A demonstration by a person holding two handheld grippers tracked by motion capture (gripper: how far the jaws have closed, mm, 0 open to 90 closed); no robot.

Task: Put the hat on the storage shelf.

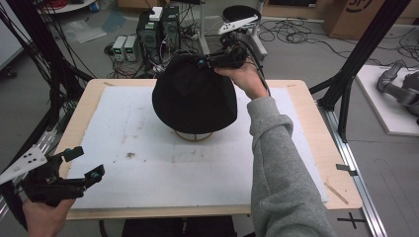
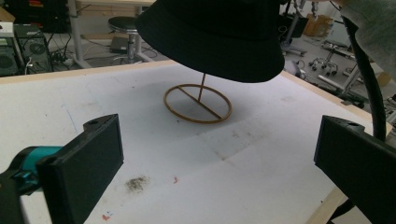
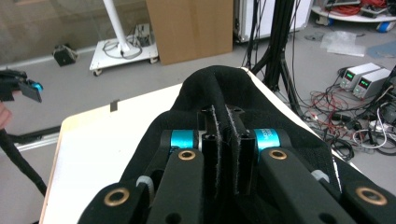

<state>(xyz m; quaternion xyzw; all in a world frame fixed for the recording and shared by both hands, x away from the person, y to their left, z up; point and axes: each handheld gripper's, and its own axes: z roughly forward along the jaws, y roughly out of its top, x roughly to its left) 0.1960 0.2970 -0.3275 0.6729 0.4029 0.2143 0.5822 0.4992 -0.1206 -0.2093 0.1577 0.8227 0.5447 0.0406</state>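
A grey sleeve (image 1: 281, 163) covers the right arm. Both grippers, left gripper (image 1: 84, 163) and right gripper (image 3: 223, 154), are black with teal collars, brass-looking rivets, seemingly felt-lined pads, white three-cornered plates and black ribbed cable (image 2: 371, 88).

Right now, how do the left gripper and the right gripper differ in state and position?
The left gripper has its jaws wide apart with nothing between them; the right gripper is shut on the black hat, pinching a fold of its crown. The left gripper sits low at the near left table corner; the right gripper is raised above the hat stand. Both are black, hand-held, with teal parts.
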